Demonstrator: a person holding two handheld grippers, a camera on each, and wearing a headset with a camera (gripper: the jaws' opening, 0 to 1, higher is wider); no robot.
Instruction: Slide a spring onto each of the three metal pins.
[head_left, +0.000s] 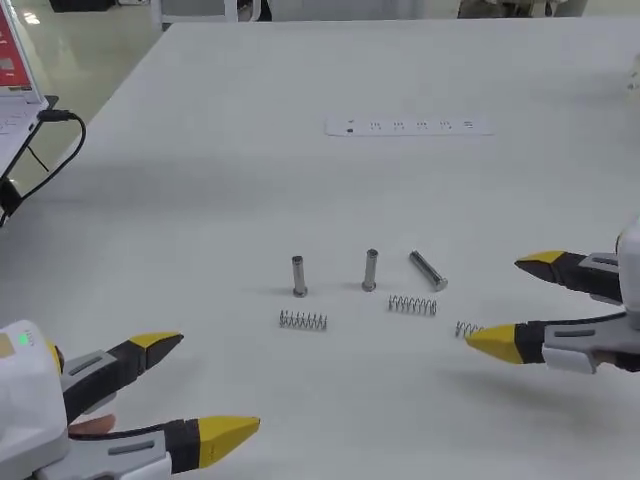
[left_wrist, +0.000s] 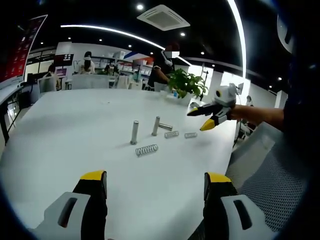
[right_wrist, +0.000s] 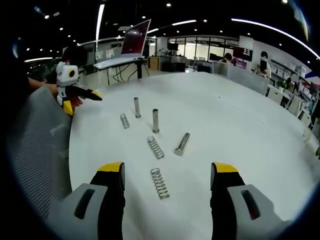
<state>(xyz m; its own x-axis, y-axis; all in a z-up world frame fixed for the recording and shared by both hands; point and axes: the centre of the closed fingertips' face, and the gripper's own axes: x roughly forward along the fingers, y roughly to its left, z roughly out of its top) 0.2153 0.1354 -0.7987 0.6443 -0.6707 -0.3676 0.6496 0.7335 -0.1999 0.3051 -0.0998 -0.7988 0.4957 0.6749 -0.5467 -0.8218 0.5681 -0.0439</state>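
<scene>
The left pin (head_left: 298, 275) and middle pin (head_left: 370, 270) stood upright on the white table (head_left: 250, 180), and the third pin (head_left: 428, 270) lay flat beside them. Toward the near edge lay the left spring (head_left: 303, 320), middle spring (head_left: 412, 305) and right spring (head_left: 467, 328), all loose. The right gripper (head_left: 495, 302) hovered released, one tip just beside the right spring. The left gripper (head_left: 212, 384) hung released at the near edge.
</scene>
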